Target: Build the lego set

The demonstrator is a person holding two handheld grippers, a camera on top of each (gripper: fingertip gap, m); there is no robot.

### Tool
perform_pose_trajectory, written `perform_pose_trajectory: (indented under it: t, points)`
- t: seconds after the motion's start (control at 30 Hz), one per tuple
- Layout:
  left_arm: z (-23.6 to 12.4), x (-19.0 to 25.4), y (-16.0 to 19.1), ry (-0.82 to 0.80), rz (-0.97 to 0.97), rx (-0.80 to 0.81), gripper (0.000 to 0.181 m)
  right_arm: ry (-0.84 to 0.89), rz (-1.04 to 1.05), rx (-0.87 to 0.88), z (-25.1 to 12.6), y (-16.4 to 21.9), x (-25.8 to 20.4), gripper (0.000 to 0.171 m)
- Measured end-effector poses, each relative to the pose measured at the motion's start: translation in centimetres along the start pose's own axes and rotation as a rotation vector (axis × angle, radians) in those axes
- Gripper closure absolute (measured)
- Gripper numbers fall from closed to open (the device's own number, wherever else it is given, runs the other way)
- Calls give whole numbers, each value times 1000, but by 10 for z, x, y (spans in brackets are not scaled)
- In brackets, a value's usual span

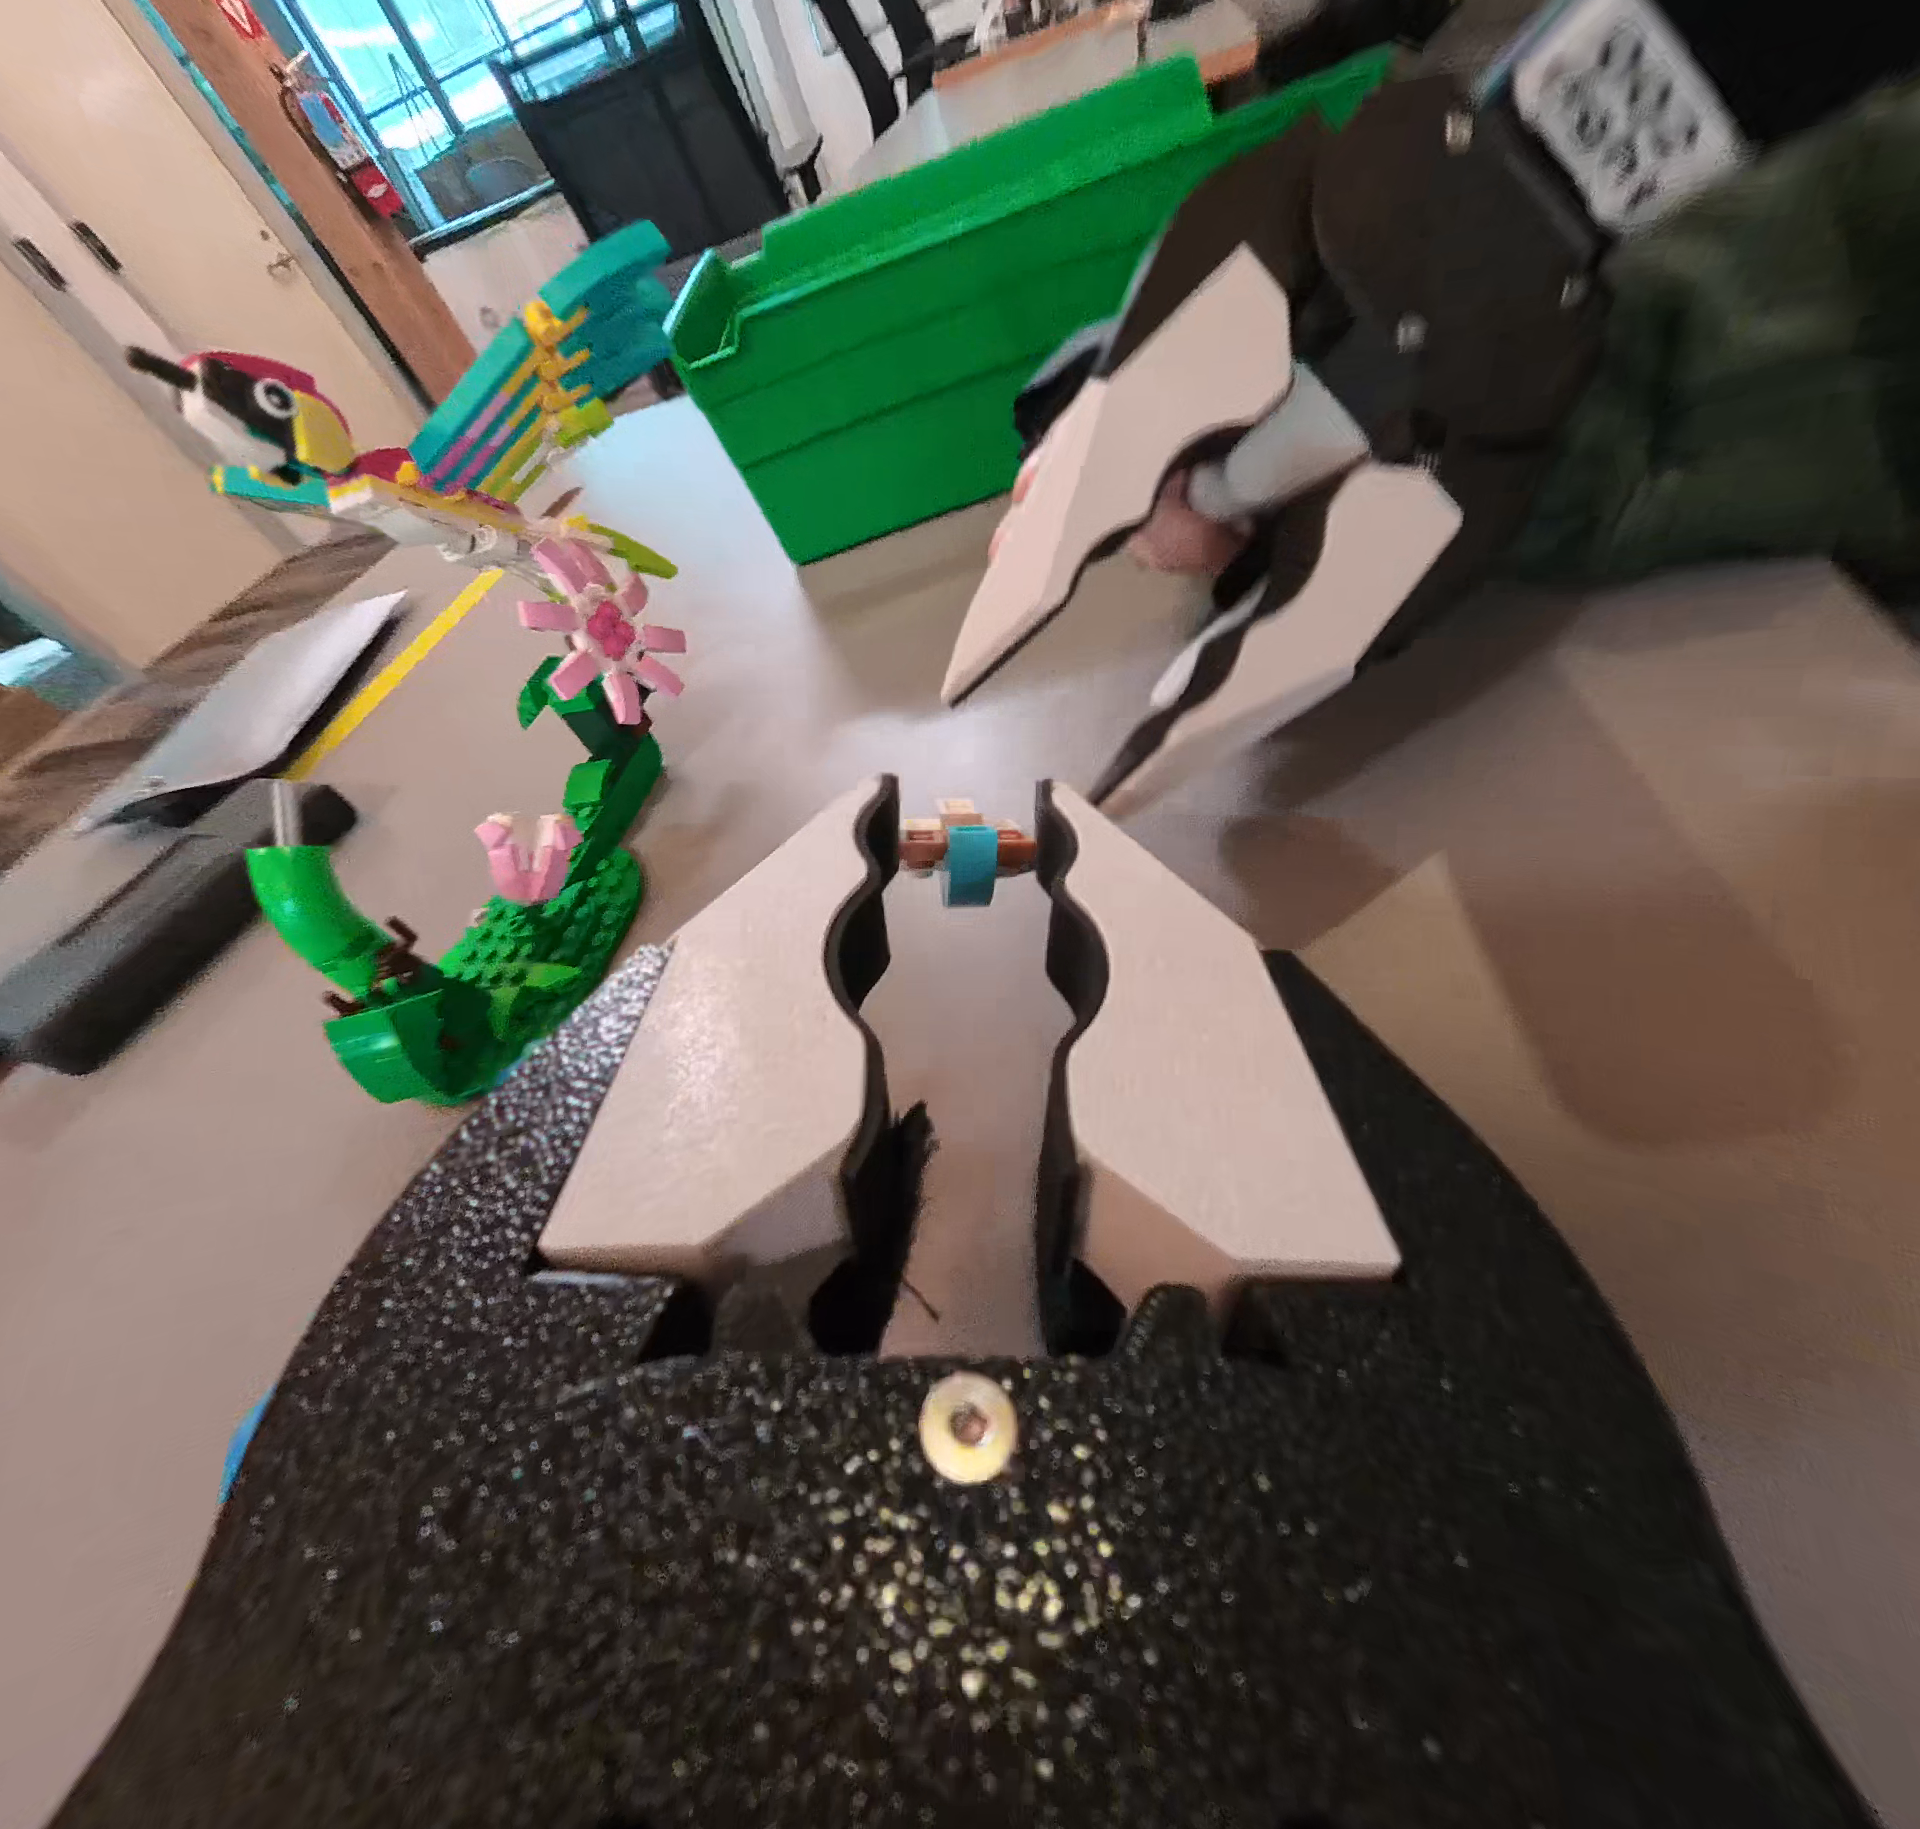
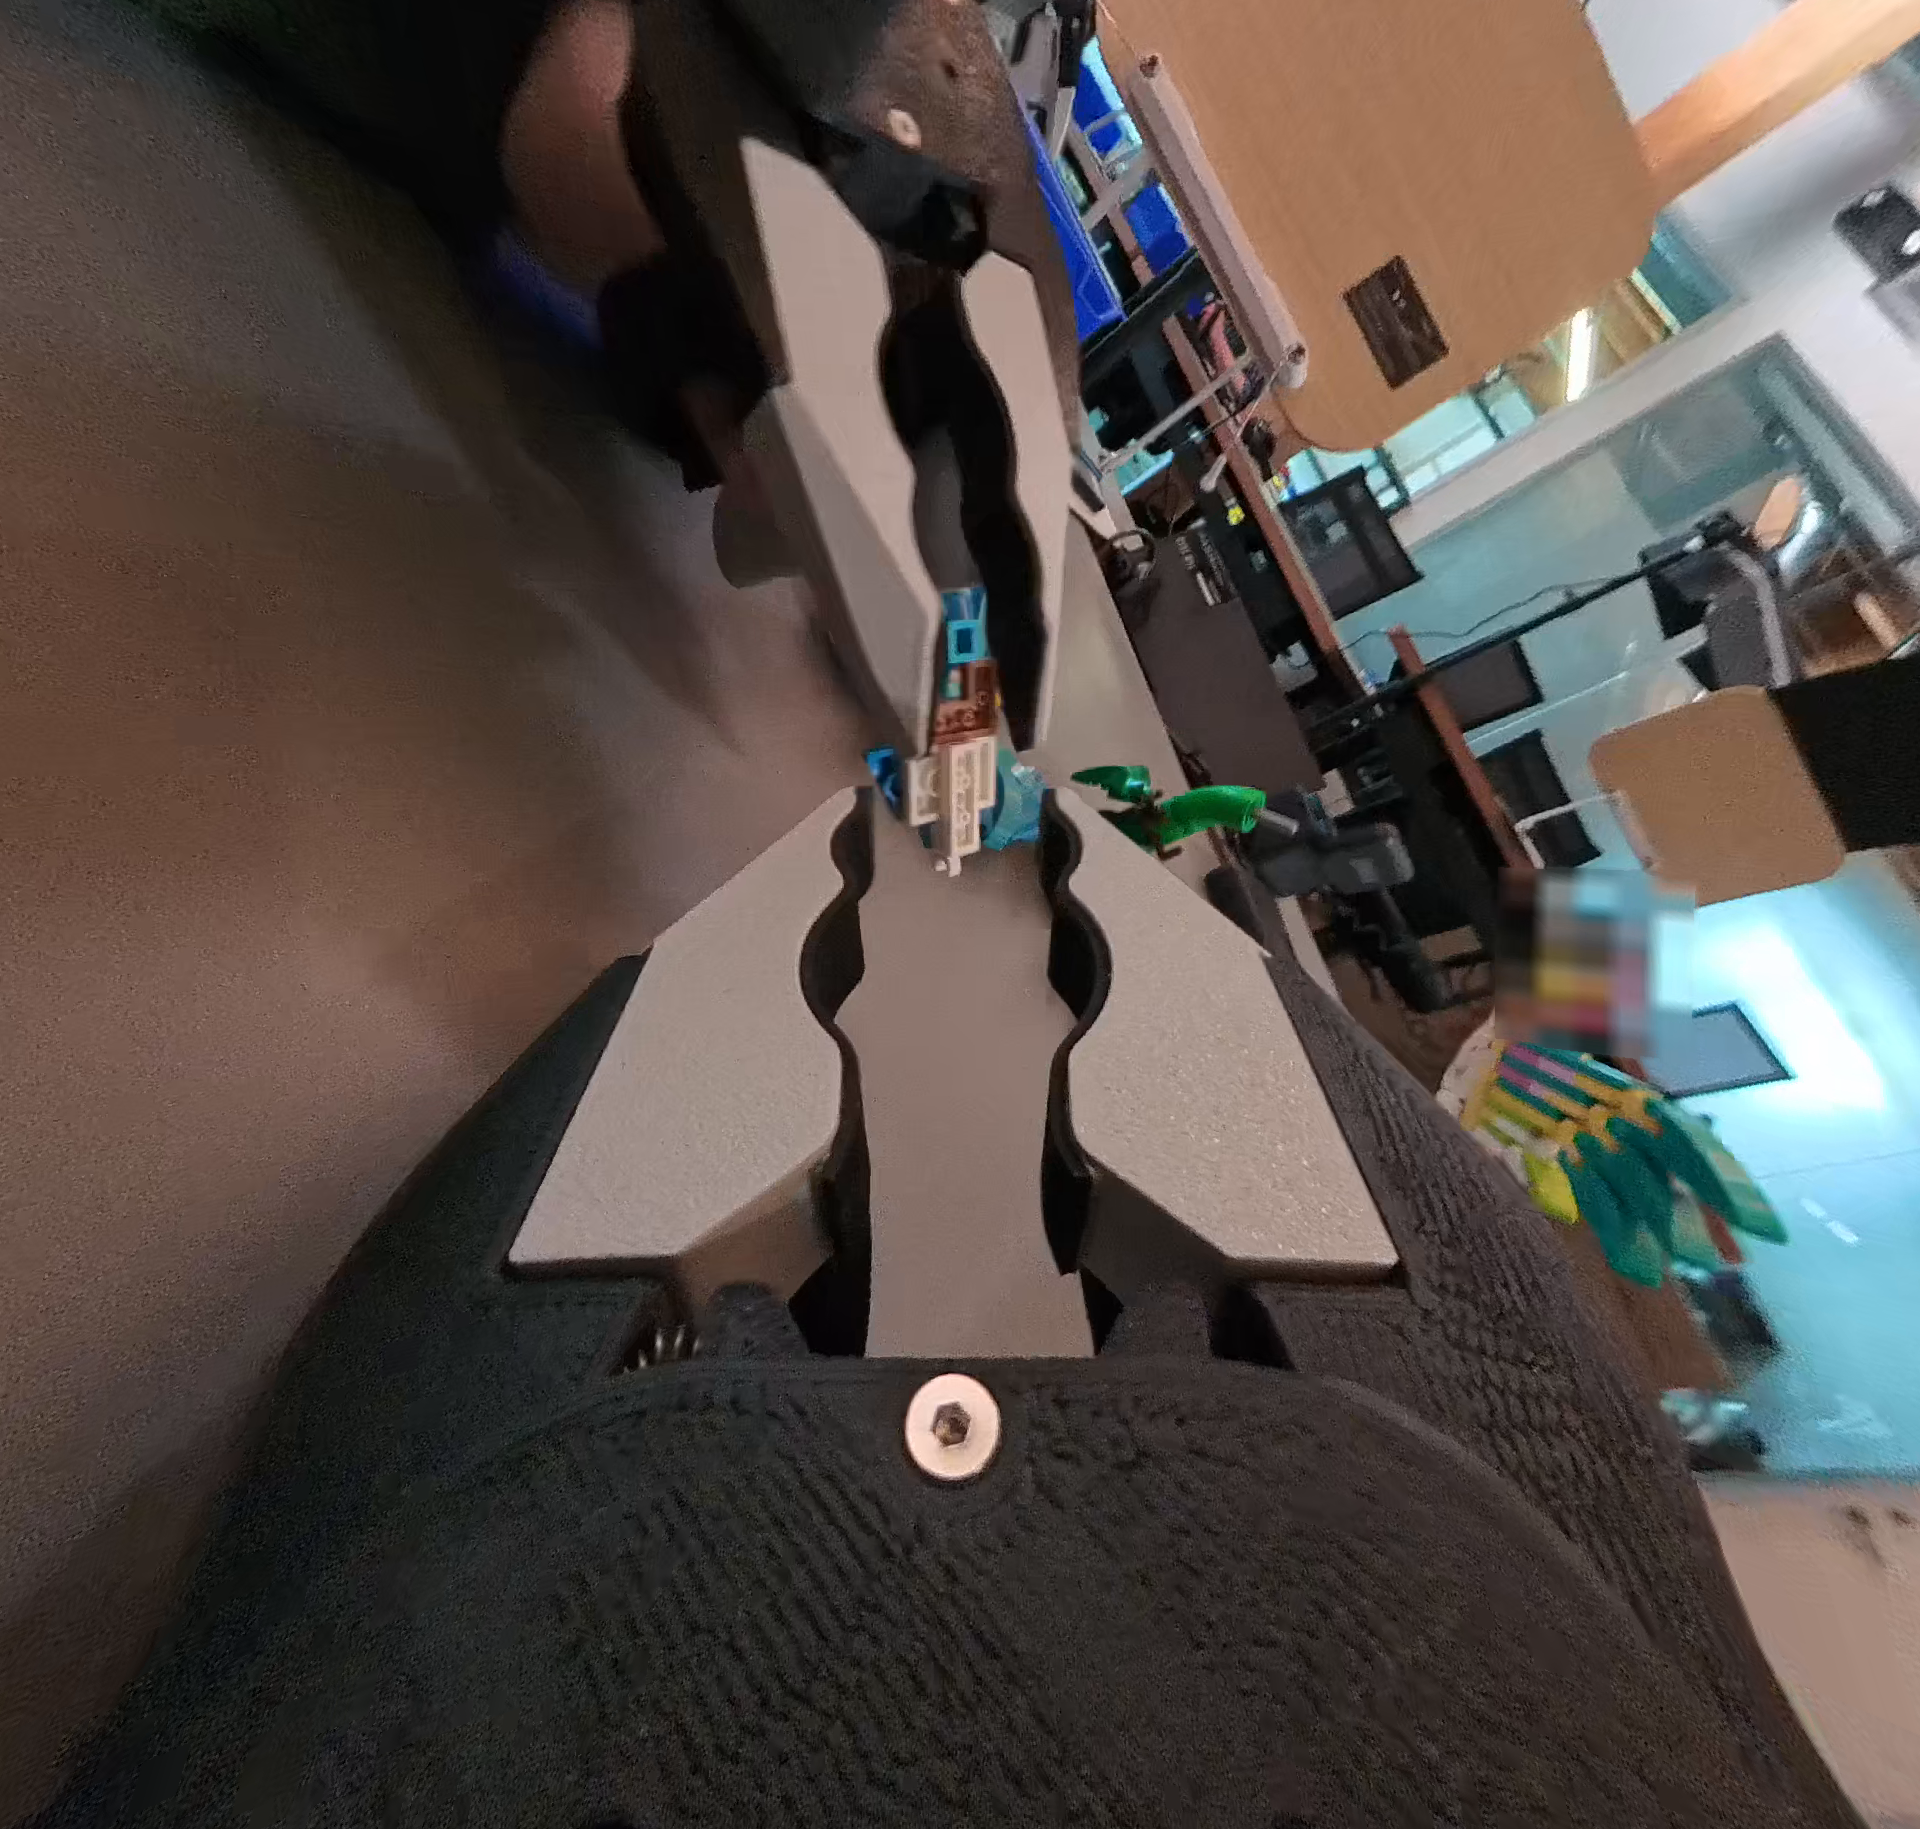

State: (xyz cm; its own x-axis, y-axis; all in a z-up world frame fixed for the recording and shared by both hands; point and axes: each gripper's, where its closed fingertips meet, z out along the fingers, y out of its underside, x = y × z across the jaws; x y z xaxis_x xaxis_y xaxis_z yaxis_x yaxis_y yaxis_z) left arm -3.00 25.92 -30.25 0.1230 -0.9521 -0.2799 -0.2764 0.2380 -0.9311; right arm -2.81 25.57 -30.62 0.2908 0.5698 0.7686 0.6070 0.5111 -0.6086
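Note:
My left gripper (image 1: 966,792) is shut on a small brick assembly (image 1: 961,849) of brown, tan and blue pieces, held crosswise between its fingertips above the beige table (image 1: 1455,948). My right gripper (image 1: 1029,740) comes in from the upper right, blurred, with its jaws apart just beyond the assembly. In the right wrist view, the right gripper (image 2: 956,803) has its fingertips on either side of the white and blue end of the assembly (image 2: 951,792). I cannot tell whether they touch it. The left gripper (image 2: 971,740) comes down from above, holding the assembly's other end.
A brick model of a bird (image 1: 270,418) with a teal tail (image 1: 561,366) over pink flowers and green leaves (image 1: 582,792) stands left. It also shows in the right wrist view (image 2: 1195,808). A green bin (image 1: 935,345) stands behind. A grey sheet (image 1: 260,709) and a black block (image 1: 156,906) lie far left. The tips of both grippers are at nearly the same place. My right tips are roughly 15 cm from the bird (image 1: 270,418).

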Motion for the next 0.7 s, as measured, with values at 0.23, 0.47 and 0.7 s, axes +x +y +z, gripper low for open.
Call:
perform_pose_trajectory:
  t: [0.23, 0.47, 0.7]
  points:
    - [-17, 8, -44, 179, -282, 298, 159, 229, -217, 68, -6, -31, 18, 158]
    - [-24, -8, -52, 8, -161, 354, 126, 106, 309, 159, -8, -30, 31, 159]
    - [-9, -4, -39, -237, 356, 151, 108, -305, 1091, 438, -21, -45, 36, 159]
